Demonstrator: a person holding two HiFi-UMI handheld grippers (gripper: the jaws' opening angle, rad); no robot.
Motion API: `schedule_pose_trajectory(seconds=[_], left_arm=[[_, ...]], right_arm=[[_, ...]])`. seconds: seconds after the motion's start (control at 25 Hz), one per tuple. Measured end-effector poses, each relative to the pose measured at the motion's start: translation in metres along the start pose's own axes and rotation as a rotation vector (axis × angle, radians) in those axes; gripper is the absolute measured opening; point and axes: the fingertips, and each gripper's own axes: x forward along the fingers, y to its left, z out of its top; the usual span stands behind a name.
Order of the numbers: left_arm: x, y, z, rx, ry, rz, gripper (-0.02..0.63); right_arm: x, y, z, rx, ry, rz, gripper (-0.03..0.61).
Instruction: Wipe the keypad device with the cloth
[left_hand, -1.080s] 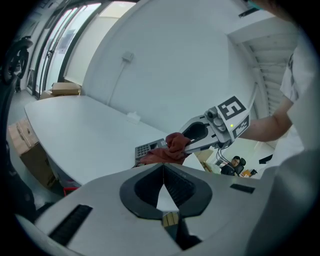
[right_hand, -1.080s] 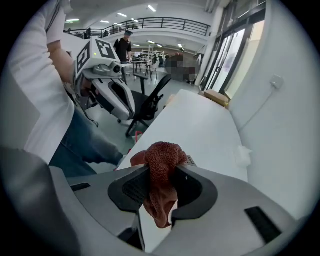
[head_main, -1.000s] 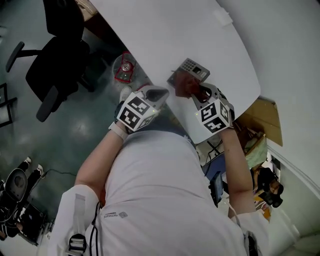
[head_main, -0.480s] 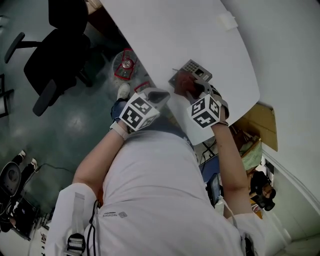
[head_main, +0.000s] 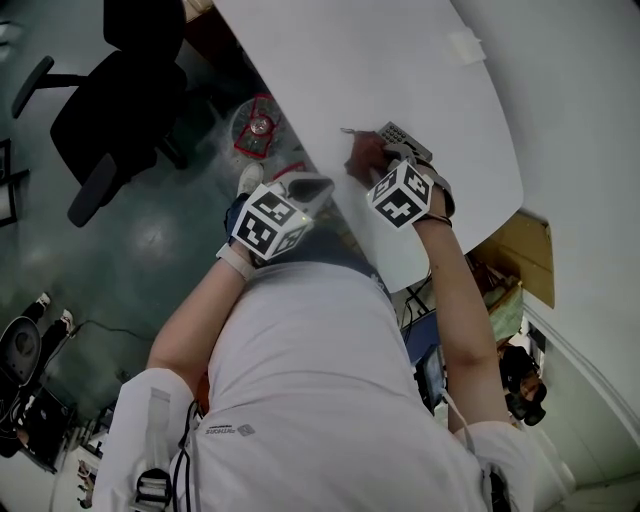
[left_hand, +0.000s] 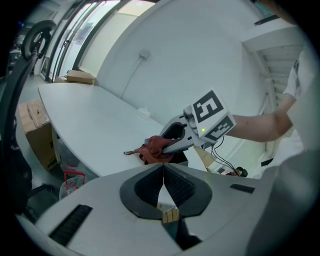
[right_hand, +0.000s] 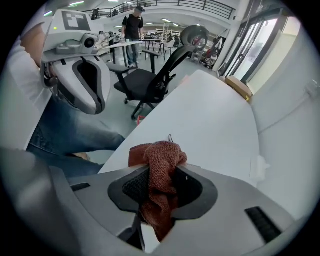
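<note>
Cloth on keypad, wipe likely just starting
Right gripper clamps the cloth at the keypad's near end; far keys uncovered. Left gripper, closed on nothing, hangs left of the keypad.

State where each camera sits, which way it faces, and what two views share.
Head view: on the person's head, looking steeply down at the white curved table and grey keypad device; torso, both forearms, left gripper and right gripper show.
Left gripper view: rides the left gripper, looking along its shut jaws across the table; the other forearm shows.
Right gripper view: rides the right gripper, looking along jaws shut on the rust-brown knitted cloth; jeans-clad legs show.
Shared: all three show the cloth and table.
</note>
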Motion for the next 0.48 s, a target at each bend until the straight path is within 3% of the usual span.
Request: schedule_pose_trajectory(seconds=[0.48], left_arm=[[-0.006, 0.004, -0.002, 0.002, 0.004, 0.009, 0.011]], right_arm=[[0.012, -0.017, 0.009, -0.043, 0.020, -0.044, 0.127]])
